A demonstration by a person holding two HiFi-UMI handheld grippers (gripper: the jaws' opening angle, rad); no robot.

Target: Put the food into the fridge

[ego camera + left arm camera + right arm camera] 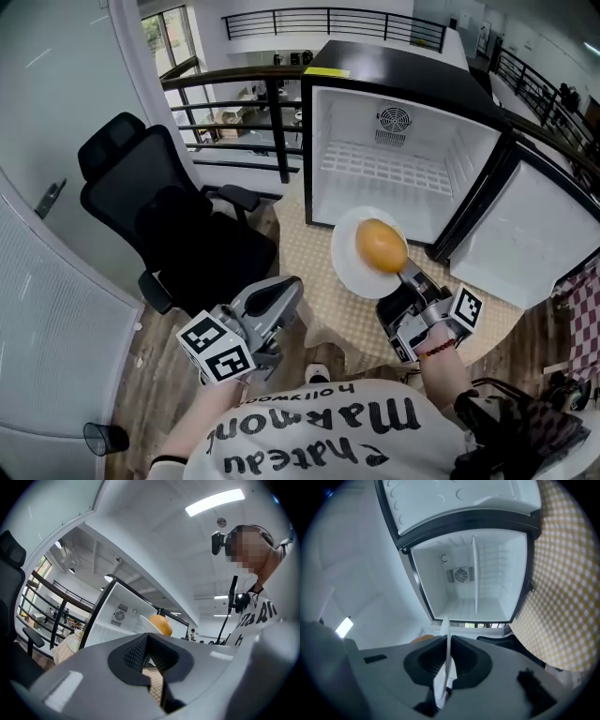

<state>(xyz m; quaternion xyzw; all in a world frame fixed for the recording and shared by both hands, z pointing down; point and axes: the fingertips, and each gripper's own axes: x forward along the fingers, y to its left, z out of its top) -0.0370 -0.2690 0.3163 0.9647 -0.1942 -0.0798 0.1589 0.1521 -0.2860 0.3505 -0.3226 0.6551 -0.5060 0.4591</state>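
An orange fruit lies on a white plate, held in the air in front of the open fridge. My right gripper is shut on the plate's near rim; in the right gripper view the plate shows edge-on between the pads, with a sliver of the fruit at its left. My left gripper hangs lower left of the plate, shut, with nothing in it. The left gripper view shows the plate and fruit beyond the closed jaws.
The fridge's door stands swung open to the right, and its white inside has a wire shelf. A black office chair stands at the left. A checked mat covers the floor before the fridge. A railing runs behind.
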